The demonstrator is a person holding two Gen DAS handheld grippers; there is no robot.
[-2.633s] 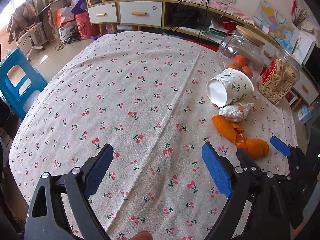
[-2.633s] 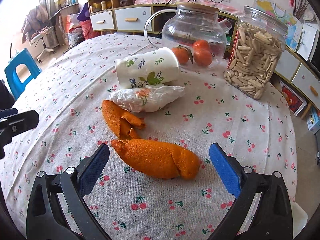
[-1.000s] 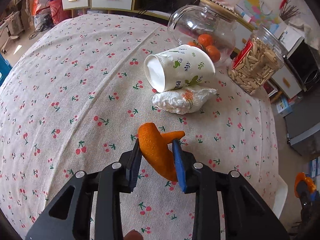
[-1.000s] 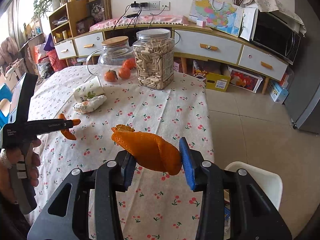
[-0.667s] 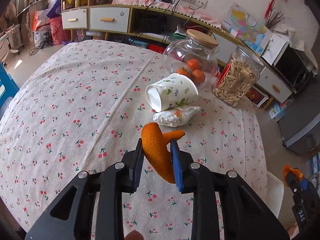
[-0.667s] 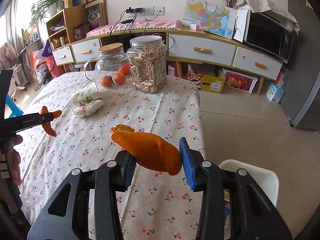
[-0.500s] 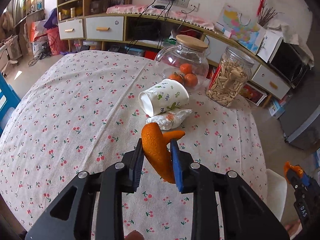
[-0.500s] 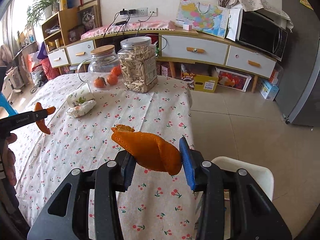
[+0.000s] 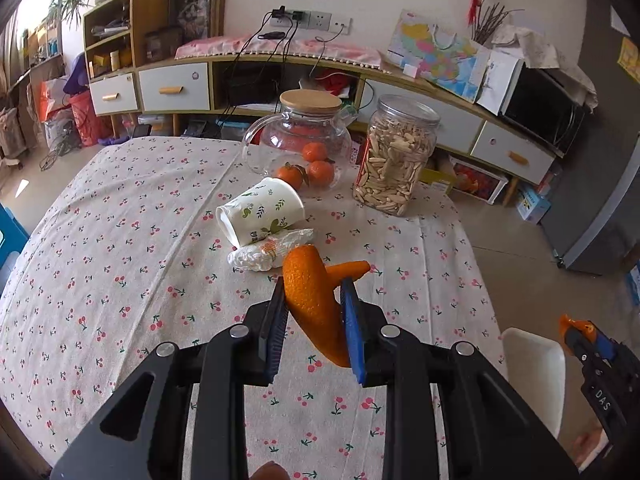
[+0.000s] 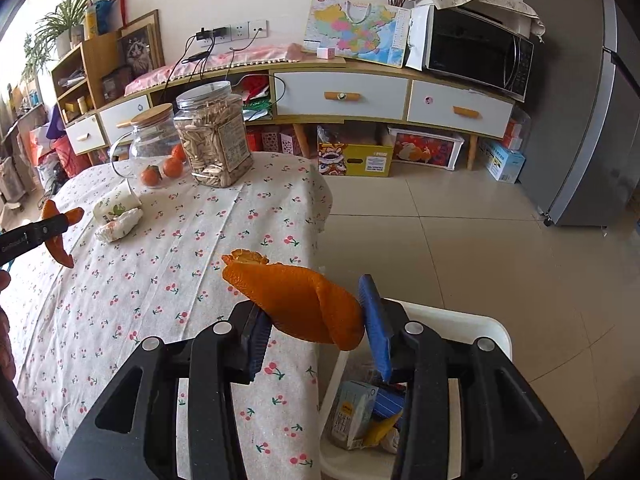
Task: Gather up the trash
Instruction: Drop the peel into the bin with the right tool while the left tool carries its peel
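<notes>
My left gripper is shut on a curled orange peel and holds it above the cherry-print tablecloth. My right gripper is shut on a larger orange peel, held at the table's edge beside the white trash bin, which holds a carton and wrappers. A crumpled white wrapper lies on the table next to a tipped paper cup. The left gripper with its peel also shows in the right wrist view.
A glass pot with tangerines and a plastic jar of seeds stand at the table's far side. The bin shows in the left wrist view off the table's right edge. A cabinet and fridge stand beyond tiled floor.
Both grippers closed on orange peels and lifted them off the table. The right gripper has swung out past the table edge to the bin; the left has risen and pulled back.
</notes>
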